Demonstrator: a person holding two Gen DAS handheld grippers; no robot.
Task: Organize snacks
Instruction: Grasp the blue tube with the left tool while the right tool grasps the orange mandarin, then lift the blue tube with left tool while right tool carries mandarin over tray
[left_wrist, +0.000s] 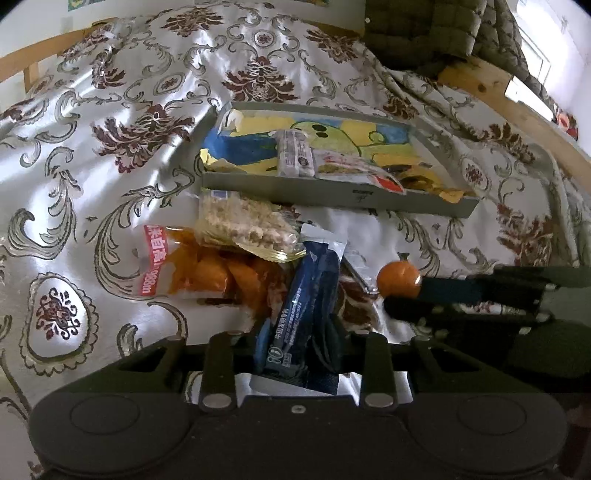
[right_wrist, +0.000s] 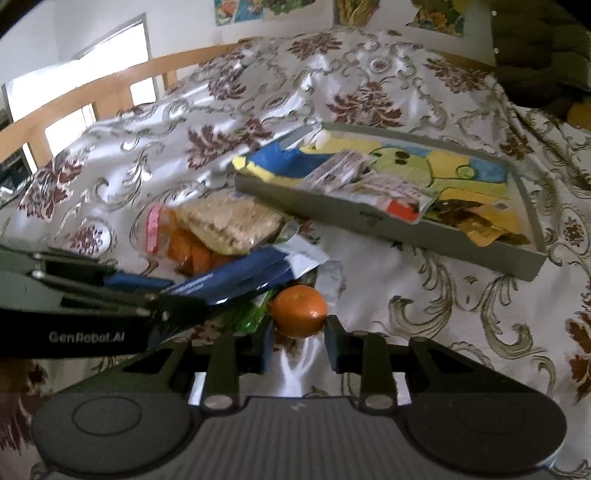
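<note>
Right now the job looks partly done. The grey tray (left_wrist: 332, 192) on the bed cloth (left_wrist: 110, 147) already has some snacks lying inside: a clear wrapped bar (left_wrist: 293, 151), a flat packet with a red corner (left_wrist: 358, 171) and some yellow packets (right_wrist: 484, 221) at its right end.

More snacks wait in a pile just in front of the tray. A bag of orange pieces (left_wrist: 207, 273) lies there, with a clear bag of pale crunchy bits (left_wrist: 243, 225) on top of it.

The left gripper (left_wrist: 299, 325) has its jaws closed on the dark blue packet (left_wrist: 306, 310). This packet is long and thin. Its long side runs toward the tray, with the far end pointing at the tray's front wall and the near end down by the camera.

The right gripper (right_wrist: 299, 332) has its jaws pressed on a small round orange (right_wrist: 300, 311), just right of the blue packet. I think both things go into the tray next, and then the two bags.
</note>
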